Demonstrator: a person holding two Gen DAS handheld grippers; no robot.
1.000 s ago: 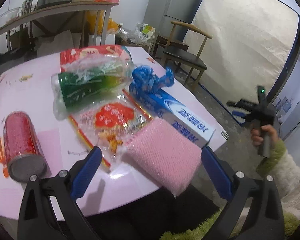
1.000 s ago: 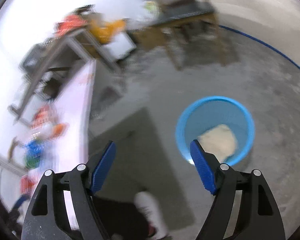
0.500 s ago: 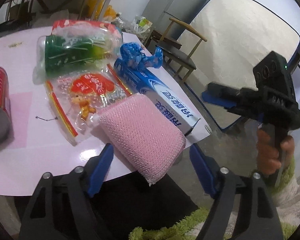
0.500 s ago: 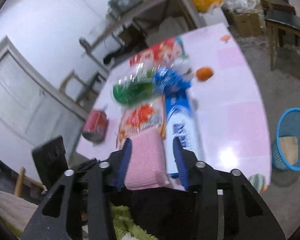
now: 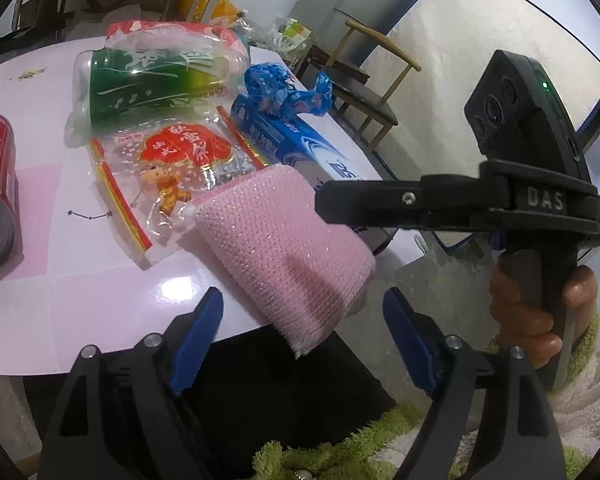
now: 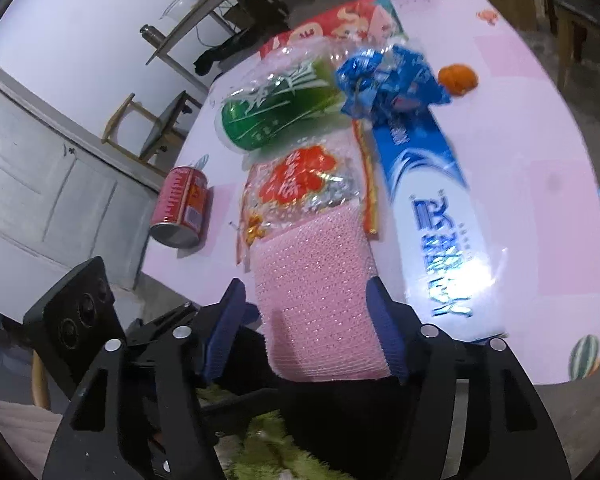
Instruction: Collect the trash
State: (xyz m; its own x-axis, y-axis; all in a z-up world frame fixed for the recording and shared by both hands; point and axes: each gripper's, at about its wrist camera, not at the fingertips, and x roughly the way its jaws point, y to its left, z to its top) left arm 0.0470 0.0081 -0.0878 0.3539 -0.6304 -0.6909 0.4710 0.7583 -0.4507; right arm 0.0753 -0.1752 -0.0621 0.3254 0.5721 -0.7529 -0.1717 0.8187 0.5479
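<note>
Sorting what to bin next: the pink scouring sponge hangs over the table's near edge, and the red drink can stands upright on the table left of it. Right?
Not quite. The red drink can lies on its side, open end toward the camera, as the right wrist view shows. The rest holds: the pink scouring sponge overhangs the near edge of the table, and the can is left of it.

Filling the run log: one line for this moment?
step: reach pink sponge | left gripper: opening, empty | right gripper: opening, straddling sponge | sponge: overhangs table edge
</note>
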